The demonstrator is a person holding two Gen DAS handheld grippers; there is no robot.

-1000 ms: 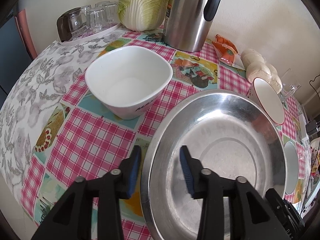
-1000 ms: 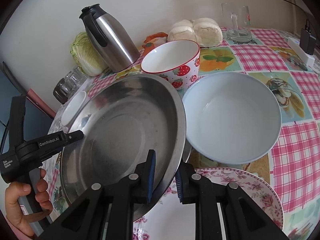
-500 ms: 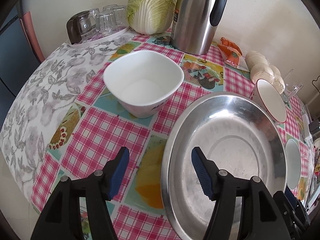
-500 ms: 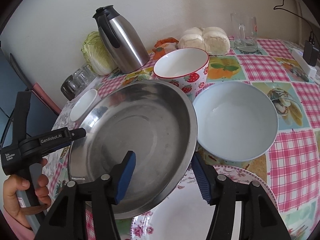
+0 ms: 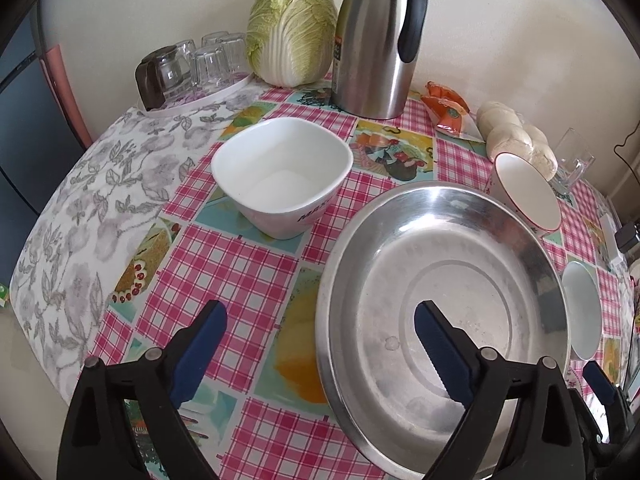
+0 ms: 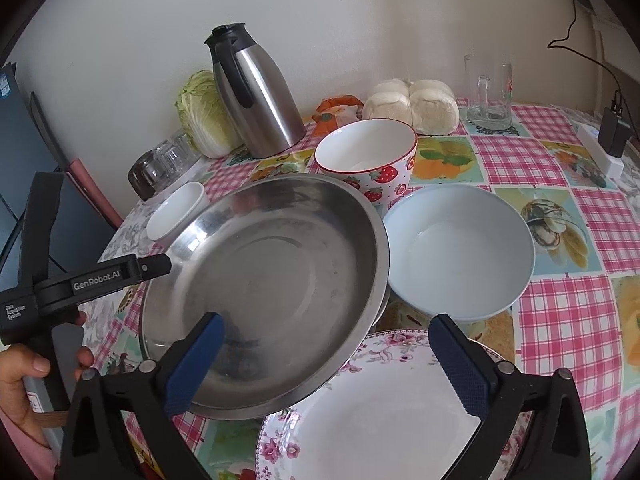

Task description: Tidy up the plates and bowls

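Opening at once, both tools have let go of the steel plate [image 6: 264, 280]: a second ago each pair of pads pinched its rim, and now the left gripper [image 5: 320, 340] and right gripper [image 6: 328, 354] spread wide with nothing between them. That reads as 1 placement finished (my judgement). From the right wrist view the plate sits centre, its edge overlapping the floral plate [image 6: 380, 412] at 5 o'clock. Shiny brushed metal, shallow and round. At 2 o'clock a smooth pale blue bowl [image 6: 460, 248]; at 12 o'clock a strawberry bowl [image 6: 368, 156]; at 10 o'clock a glossy square white bowl [image 5: 282, 176].
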